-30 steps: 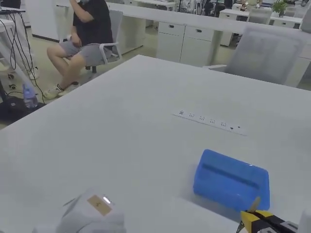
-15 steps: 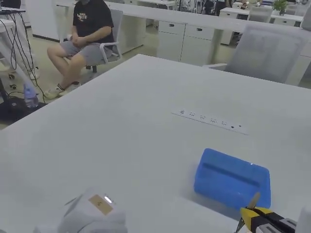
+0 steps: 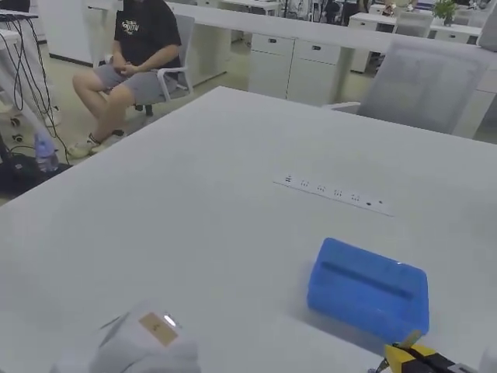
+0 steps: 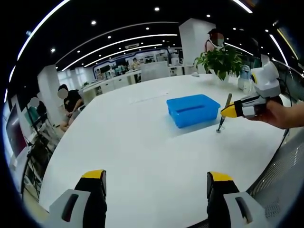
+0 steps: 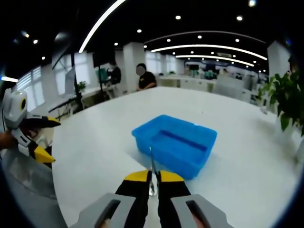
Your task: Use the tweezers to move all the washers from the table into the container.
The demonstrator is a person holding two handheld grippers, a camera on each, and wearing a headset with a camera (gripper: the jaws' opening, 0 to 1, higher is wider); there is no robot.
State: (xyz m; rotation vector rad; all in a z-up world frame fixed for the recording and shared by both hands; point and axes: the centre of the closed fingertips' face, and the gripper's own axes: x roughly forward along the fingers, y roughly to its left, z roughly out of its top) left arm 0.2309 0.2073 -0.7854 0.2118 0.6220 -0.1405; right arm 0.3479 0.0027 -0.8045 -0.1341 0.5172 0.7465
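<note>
A blue rectangular container [image 3: 369,289] sits on the white table [image 3: 194,210], near its right front. My right gripper [image 5: 154,178] is shut on thin metal tweezers [image 5: 152,164], which point at the container [image 5: 175,141] just ahead. In the head view its yellow tips [image 3: 404,357] sit just in front of the container. From the left gripper view, the right gripper [image 4: 240,109] holds the tweezers [image 4: 223,114] tip-down beside the container [image 4: 192,109]. My left gripper [image 4: 156,178] stands wide open over bare table with nothing between its fingers; its white housing [image 3: 147,342] is at the bottom left.
A flush power strip [image 3: 334,193] lies in the table beyond the container. A grey chair [image 3: 427,85] stands at the far edge. A person [image 3: 136,54] sits on a chair at the far left. A potted plant [image 4: 221,59] stands beyond the container.
My right gripper with the tweezers has dropped slightly lower at the frame's bottom edge. The seated person has lowered an arm. The container has not moved.
</note>
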